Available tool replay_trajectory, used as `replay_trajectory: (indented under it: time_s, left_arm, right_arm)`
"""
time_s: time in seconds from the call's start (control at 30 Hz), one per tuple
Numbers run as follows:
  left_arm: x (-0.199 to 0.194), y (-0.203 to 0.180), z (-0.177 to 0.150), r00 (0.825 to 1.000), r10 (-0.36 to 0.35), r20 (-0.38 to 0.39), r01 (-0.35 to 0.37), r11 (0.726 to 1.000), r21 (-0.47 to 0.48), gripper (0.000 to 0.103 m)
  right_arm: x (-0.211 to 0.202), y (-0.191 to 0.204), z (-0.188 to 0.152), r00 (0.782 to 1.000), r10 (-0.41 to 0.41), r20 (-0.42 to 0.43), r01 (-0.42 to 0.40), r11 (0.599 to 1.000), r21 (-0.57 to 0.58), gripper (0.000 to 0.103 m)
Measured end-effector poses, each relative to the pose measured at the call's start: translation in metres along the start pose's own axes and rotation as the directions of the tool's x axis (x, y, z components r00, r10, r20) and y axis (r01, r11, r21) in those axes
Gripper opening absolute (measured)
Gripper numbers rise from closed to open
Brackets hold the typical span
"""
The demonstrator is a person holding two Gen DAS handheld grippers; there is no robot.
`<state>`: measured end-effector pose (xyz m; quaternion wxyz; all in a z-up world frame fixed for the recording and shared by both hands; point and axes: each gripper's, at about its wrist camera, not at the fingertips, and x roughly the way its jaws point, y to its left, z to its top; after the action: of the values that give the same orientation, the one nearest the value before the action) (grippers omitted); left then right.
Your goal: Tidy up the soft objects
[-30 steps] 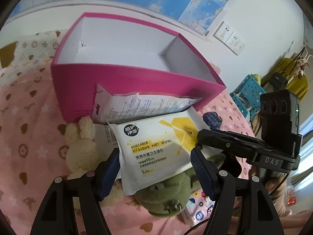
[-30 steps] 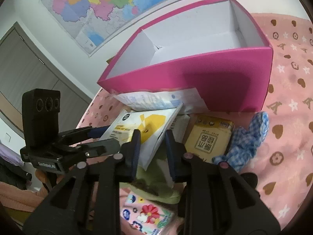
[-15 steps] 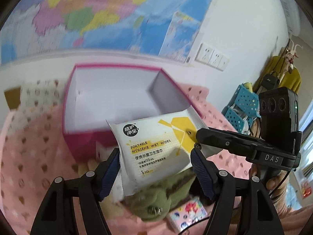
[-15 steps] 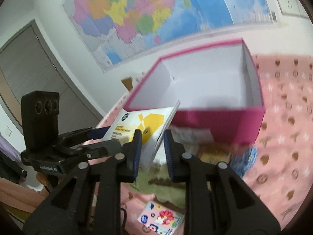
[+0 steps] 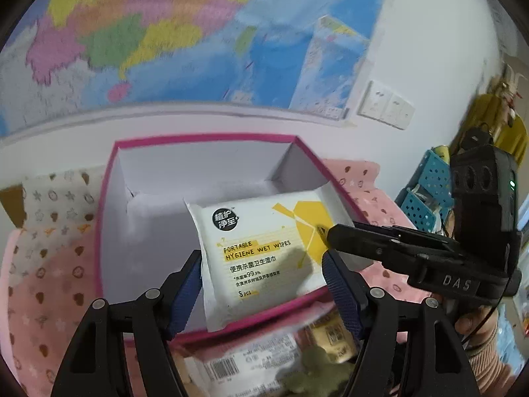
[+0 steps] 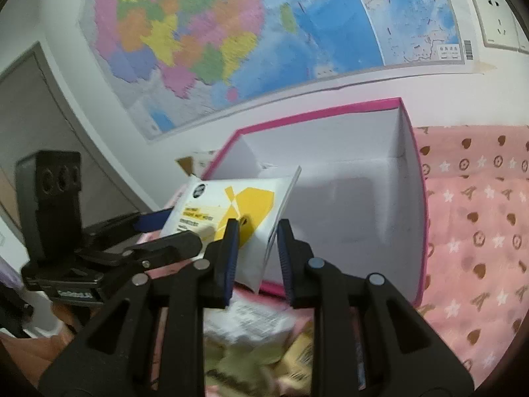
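A white and yellow pack of wet wipes [image 5: 261, 248] hangs in the air over the front of the open pink box [image 5: 109, 198]. My left gripper [image 5: 264, 284] is shut on the pack's wide sides. My right gripper [image 6: 256, 248] is shut on the pack's right edge [image 6: 271, 225] and shows in the left wrist view [image 5: 334, 236]. The pink box [image 6: 420, 172] has white walls inside and nothing shows on its floor. The left gripper also shows in the right wrist view [image 6: 155, 221].
Below the pack, in front of the box, lie a barcoded white packet [image 5: 244, 364], a yellow pack [image 5: 330, 334] and a green plush toy [image 5: 314, 370]. A pink patterned cloth [image 6: 479, 231] covers the surface. A wall with a map [image 6: 231, 33] stands behind the box. Blue baskets [image 5: 426, 192] stand at the right.
Both grippers have lifted the wet wipes pack up from the pile and carried it forward over the box's front wall. The box interior now lies under the pack.
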<state>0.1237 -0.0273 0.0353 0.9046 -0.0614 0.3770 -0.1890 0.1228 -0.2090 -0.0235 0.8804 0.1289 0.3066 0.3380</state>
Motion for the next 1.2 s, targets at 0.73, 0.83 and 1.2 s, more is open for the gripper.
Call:
replay_trajectory:
  time_s: [0.73, 0.83, 1.2]
  left_arm:
    - [-0.044, 0.017, -0.024, 0.993, 0.028, 0.113, -0.026, 1.000, -0.017, 0.075]
    - [-0.059, 0.009, -0.038, 0.992, 0.003, 0.125, -0.004, 1.000, 0.006, 0.075]
    - [-0.060, -0.019, -0.108, 0.998, -0.060, 0.015, 0.058, 0.995, 0.081, 0.075]
  right_arm:
    - [-0.024, 0.008, -0.015, 1.000, -0.027, 0.008, 0.027, 0.998, -0.057, 0.048]
    - [-0.044, 0.016, -0.026, 1.000, 0.002, 0.020, -0.001, 0.997, -0.071, 0.052]
    - [-0.071, 0.015, -0.091, 0.997, 0.032, -0.065, -0.034, 0.999, -0.034, 0.056]
